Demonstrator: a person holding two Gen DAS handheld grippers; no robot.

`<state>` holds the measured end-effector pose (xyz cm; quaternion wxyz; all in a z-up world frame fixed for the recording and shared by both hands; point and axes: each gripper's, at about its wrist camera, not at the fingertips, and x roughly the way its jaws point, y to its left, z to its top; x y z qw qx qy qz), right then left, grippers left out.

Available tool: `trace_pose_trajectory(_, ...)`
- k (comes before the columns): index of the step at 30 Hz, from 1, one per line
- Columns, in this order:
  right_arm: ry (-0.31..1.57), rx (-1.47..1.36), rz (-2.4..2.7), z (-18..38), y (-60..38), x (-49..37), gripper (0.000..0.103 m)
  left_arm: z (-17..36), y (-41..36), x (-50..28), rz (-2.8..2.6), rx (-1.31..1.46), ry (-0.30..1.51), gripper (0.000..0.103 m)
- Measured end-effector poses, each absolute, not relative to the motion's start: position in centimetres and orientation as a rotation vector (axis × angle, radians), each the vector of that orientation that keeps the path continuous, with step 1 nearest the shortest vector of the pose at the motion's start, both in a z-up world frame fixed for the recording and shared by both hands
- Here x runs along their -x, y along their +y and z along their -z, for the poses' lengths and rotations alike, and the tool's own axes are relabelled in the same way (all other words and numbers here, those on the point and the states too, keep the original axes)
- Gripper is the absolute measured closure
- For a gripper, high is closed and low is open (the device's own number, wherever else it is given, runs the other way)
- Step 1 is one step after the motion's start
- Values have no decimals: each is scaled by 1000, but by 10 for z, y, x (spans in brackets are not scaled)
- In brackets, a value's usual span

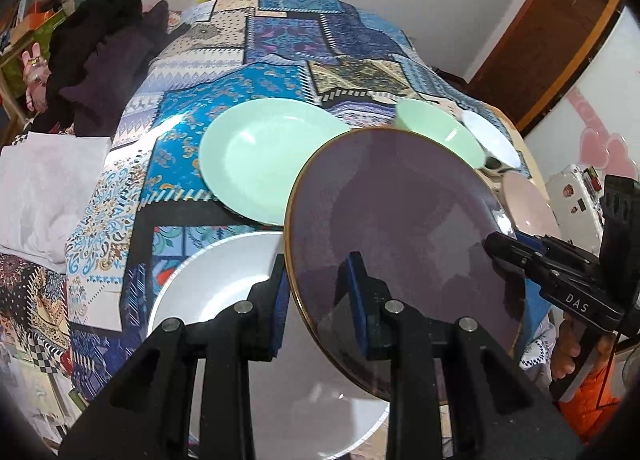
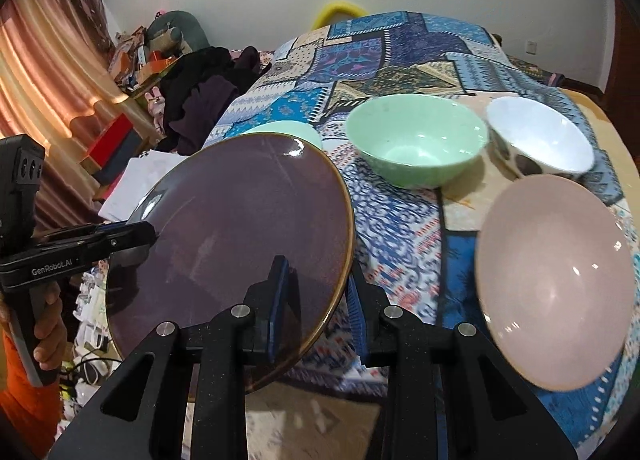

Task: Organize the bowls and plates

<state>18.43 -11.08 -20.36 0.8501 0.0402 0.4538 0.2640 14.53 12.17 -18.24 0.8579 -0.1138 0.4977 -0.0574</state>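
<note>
A purple plate with a gold rim [image 1: 400, 227] [image 2: 240, 236] is held tilted in the air by both grippers. My left gripper [image 1: 318, 292] is shut on its near rim; it also shows in the right wrist view [image 2: 150, 230] at the plate's left edge. My right gripper [image 2: 320, 292] is shut on the opposite rim and shows in the left wrist view [image 1: 490, 242]. Under the plate lie a white plate [image 1: 224, 276] and a green plate [image 1: 264, 155]. A green bowl [image 2: 416, 143], a white bowl [image 2: 540, 139] and a pink bowl [image 2: 556, 276] stand to the right.
The table carries a blue patchwork cloth [image 2: 400, 47]. Dark clothes [image 1: 100, 59] and white fabric [image 1: 44, 187] lie to the left of it. A door [image 1: 552, 27] is at the far right, curtains [image 2: 40, 79] at the far left.
</note>
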Motion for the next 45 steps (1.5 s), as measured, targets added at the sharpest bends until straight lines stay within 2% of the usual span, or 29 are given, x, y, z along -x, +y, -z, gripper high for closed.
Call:
trace_pose_trajectory(19, 998, -103, -490, 227, -167, -156, 77, 200, 49, -112, 188, 232, 1125, 76)
trace_pose_trajectory(30, 1046, -136, -462, 249, -182, -161, 77, 225, 26, -127, 206, 196, 1202, 75)
trace_pose_trajectory(45, 1061, -146, -444, 256, -184, -166, 75, 237, 24, -158, 197, 157, 1211, 76)
